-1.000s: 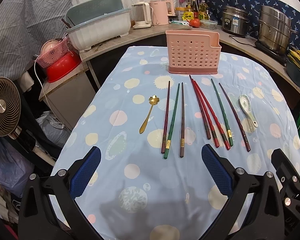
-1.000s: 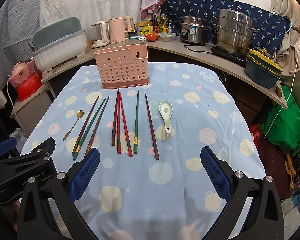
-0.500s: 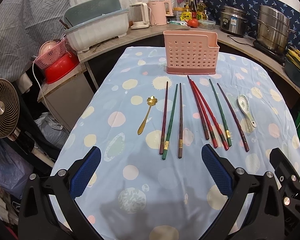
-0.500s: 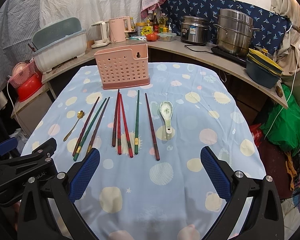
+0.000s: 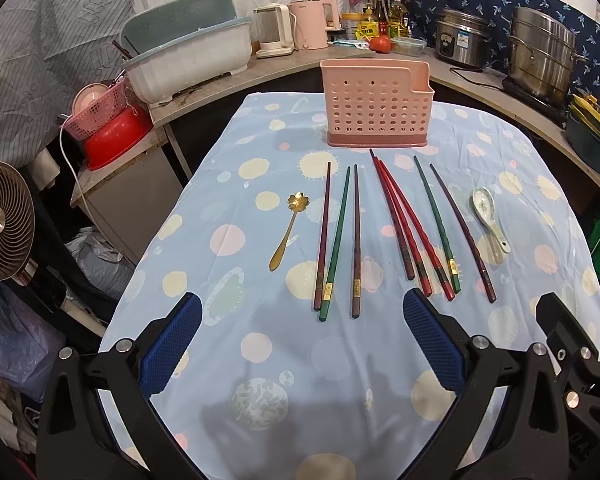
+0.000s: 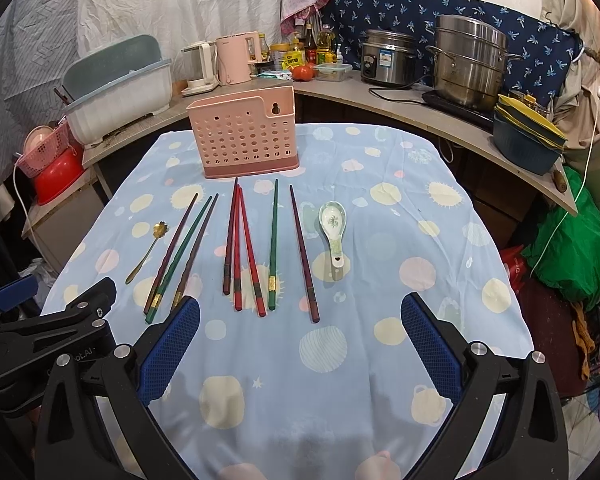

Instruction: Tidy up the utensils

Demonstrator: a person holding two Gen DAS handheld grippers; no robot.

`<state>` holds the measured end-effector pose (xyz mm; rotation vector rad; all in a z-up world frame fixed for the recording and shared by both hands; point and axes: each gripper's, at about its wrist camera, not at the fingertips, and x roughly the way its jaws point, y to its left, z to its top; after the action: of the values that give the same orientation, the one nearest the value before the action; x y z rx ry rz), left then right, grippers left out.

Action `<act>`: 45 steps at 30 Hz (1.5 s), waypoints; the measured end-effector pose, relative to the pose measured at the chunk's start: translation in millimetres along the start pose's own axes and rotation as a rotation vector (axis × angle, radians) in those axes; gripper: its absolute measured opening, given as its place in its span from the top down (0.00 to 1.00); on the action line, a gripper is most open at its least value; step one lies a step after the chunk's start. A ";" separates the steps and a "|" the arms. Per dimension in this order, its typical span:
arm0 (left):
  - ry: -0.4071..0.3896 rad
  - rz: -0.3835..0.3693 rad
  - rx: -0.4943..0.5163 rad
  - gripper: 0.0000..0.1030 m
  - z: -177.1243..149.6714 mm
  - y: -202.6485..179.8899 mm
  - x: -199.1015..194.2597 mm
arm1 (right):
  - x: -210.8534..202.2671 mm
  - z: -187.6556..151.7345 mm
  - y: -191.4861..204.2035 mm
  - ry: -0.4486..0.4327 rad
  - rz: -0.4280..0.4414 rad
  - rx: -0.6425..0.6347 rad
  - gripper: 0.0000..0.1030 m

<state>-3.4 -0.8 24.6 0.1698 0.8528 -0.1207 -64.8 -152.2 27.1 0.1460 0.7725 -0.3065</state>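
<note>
Both grippers idle over the near edge of the table (image 5: 284, 364), side by side. Left gripper (image 5: 302, 344): jaws spread wide, nothing between the blue pads (image 5: 168, 348). Right gripper (image 6: 300, 344): same, fully spread, empty. Left gripper's body shows at the lower left of the right wrist view.

Pink holder (image 5: 376, 110) stands upright at the far end of the table, centred; contents can't be seen through the perforated wall.

Utensils all flat on the dotted blue cloth, in a row in front of the holder, handles toward the grippers:
- gold spoon (image 5: 288, 230), far left, apart from the rest
- three chopsticks (image 5: 336, 240) (dark red, green, brown), nearly parallel, close together
- three red chopsticks (image 5: 408, 228), tips converging just short of the holder's base
- green chopstick (image 5: 436, 224) and dark red chopstick (image 5: 462, 232), slightly splayed
- ceramic spoon (image 5: 488, 216), far right, bowl up

Nothing touches either gripper.
</note>
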 end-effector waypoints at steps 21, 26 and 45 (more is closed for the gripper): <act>0.057 -0.013 -0.011 0.07 8.1 3.6 35.8 | 38.3 6.6 -8.7 0.058 -0.011 0.013 0.06; 0.049 0.016 -0.005 0.07 12.0 3.8 45.4 | 50.3 9.3 -14.0 0.067 -0.017 0.027 0.06; 0.139 0.050 -0.079 0.07 27.0 34.4 106.6 | 116.6 32.8 -40.0 0.109 -0.052 0.074 0.12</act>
<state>92.0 23.5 -35.2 0.1260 0.9891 -0.0286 22.6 -223.4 -32.6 0.2145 0.8738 -0.3788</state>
